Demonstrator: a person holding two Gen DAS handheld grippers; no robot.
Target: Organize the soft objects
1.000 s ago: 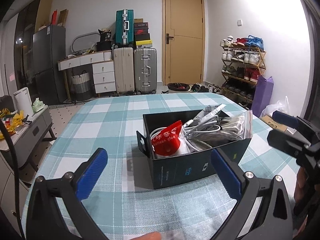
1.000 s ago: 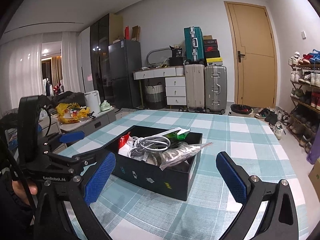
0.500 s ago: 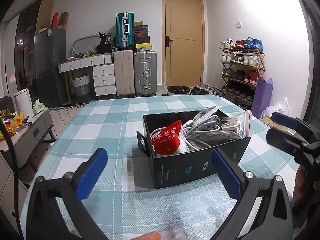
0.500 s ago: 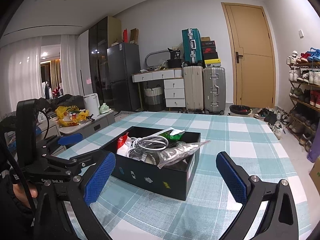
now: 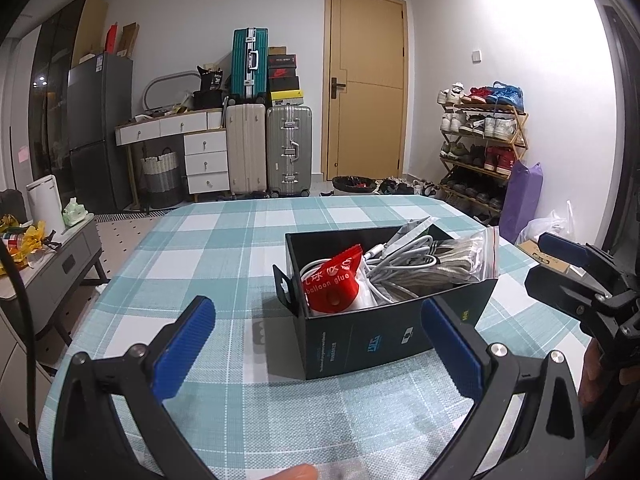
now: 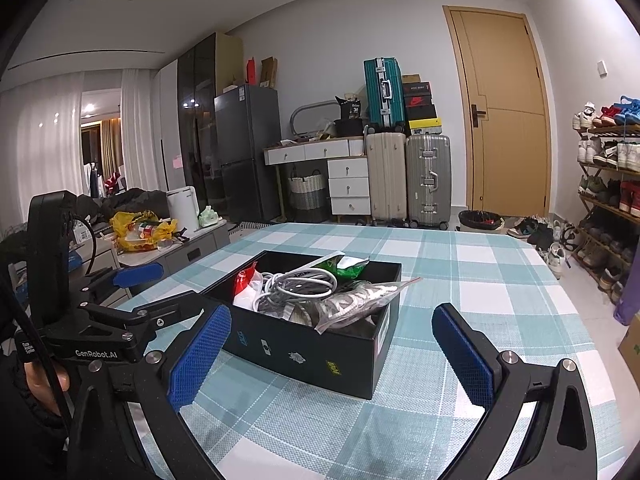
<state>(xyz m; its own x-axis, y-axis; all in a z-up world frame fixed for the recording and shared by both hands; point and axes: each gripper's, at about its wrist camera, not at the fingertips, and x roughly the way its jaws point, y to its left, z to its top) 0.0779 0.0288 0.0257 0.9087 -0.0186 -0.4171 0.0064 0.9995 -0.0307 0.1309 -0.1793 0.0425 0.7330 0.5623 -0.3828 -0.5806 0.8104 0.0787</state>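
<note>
A black open box (image 5: 360,340) (image 6: 320,354) stands on the checked tablecloth. Inside lie a red balloon-glue packet (image 5: 332,280), a coil of white cable (image 5: 400,264) (image 6: 300,284), a clear zip bag of grey material (image 5: 460,260) (image 6: 352,304) and a green packet (image 6: 344,266). My left gripper (image 5: 316,344) is open, in front of the box with nothing between its fingers. My right gripper (image 6: 328,354) is also open, empty, facing the box from the other side. Each gripper shows at the edge of the other's view.
The table (image 5: 224,240) carries a teal and white checked cloth. Suitcases (image 5: 272,148), a white drawer desk and a fridge stand by the far wall beside a wooden door. A shoe rack (image 5: 480,140) lines the right wall; a low grey cabinet (image 5: 60,268) sits left.
Both views have tipped slightly upward and back, so the box sits a little lower in frame. The box contents and both grippers' openings look unchanged.
</note>
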